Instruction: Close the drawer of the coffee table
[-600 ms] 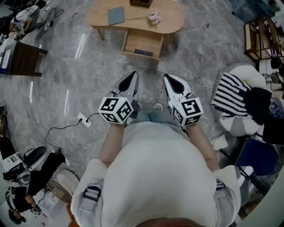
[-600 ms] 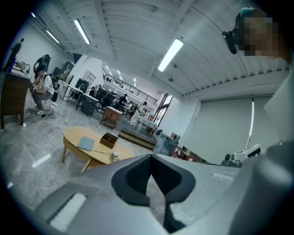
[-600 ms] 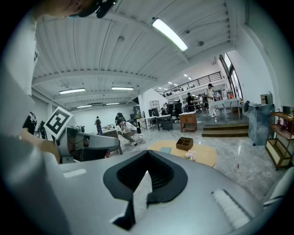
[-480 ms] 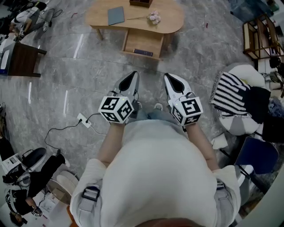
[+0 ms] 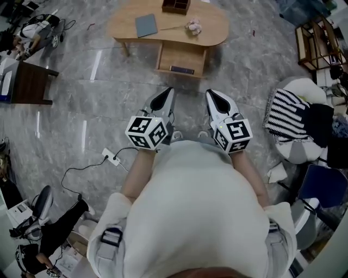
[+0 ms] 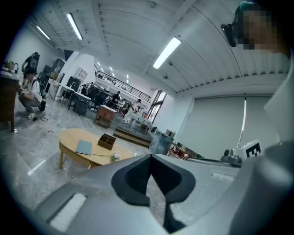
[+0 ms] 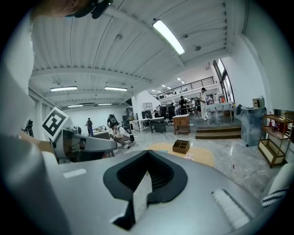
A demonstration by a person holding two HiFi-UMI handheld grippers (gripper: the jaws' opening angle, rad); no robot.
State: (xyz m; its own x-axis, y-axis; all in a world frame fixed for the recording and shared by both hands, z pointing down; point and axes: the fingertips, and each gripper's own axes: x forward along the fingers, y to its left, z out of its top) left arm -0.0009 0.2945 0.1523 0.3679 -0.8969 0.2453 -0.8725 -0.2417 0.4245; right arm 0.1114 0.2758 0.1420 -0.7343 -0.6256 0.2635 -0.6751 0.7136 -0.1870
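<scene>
- Nearest the camera, low centre of the head view: left gripper (image 5: 163,98) and right gripper (image 5: 213,98) are held side by side in front of the person's body, tips towards the top of the frame
- Left gripper view: the jaws are pressed together with nothing between them; only floor and the far-off table show past the tips
- Right gripper view: same reading, the jaws are fully closed and empty
- Change since half a second ago: the white power strip (image 5: 111,157) on the floor (image 5: 109,98) has slid down and to the right in the frame, and both grippers sit slightly higher; judged as the person having advanced a little
- Centre top of the head view: the drawer (image 5: 180,57) is pulled out towards the person, with a dark book (image 5: 182,69) lying at its front edge; not yet closed
- Grippers and drawer are well apart, with bare floor between them
- Top of frame: coffee table (image 5: 212,24) carries a blue notebook (image 5: 145,24), a wooden box (image 5: 175,5) and a flower sprig (image 5: 193,25); more of the box shows now than before
- Judgement: this is the approach phase; no contact yet, so the push is still to come
</scene>
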